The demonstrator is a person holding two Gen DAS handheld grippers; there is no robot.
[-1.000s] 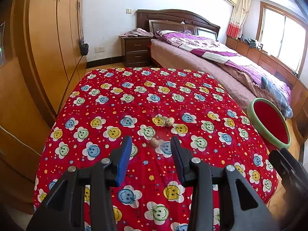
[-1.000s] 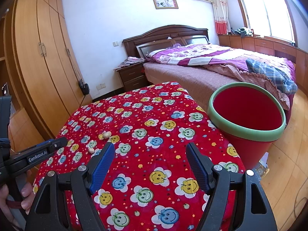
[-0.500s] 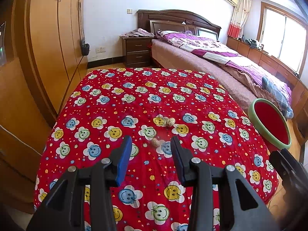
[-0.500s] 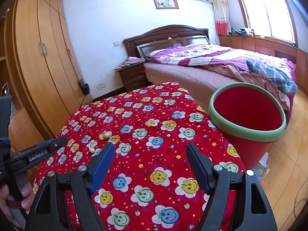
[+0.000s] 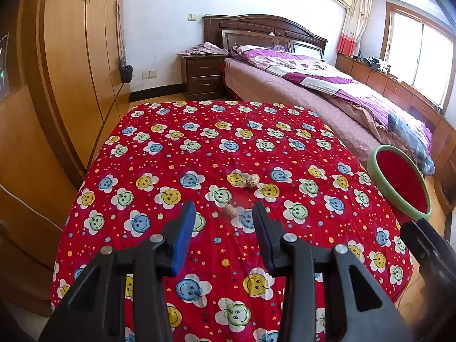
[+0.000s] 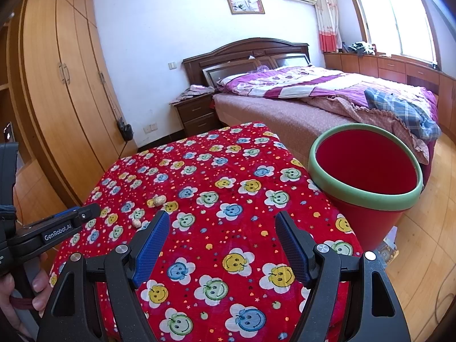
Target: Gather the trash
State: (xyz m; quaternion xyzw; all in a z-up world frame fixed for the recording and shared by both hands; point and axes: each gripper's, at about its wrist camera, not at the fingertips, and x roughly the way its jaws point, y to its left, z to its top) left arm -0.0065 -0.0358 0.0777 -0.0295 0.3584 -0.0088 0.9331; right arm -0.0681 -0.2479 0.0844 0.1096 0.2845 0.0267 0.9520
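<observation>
Both grippers hang spread and empty: the left gripper [image 5: 223, 218] just before the nearer peanut shell [image 5: 229, 209], the right gripper [image 6: 222, 228] near the red bin [image 6: 367, 196]. On the soft desk [image 5: 171, 148] cloth, the small shell could slip away from closing jaws.

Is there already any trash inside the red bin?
No, in the right wrist view the red bin shows only its bare red inside, and both peanut shells lie on the tablecloth.

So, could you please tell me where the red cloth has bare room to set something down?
Nearly all of the cloth is free: the far half toward the nightstand and the strip beside the bin. Only the near left part holds two peanut shells.
</observation>
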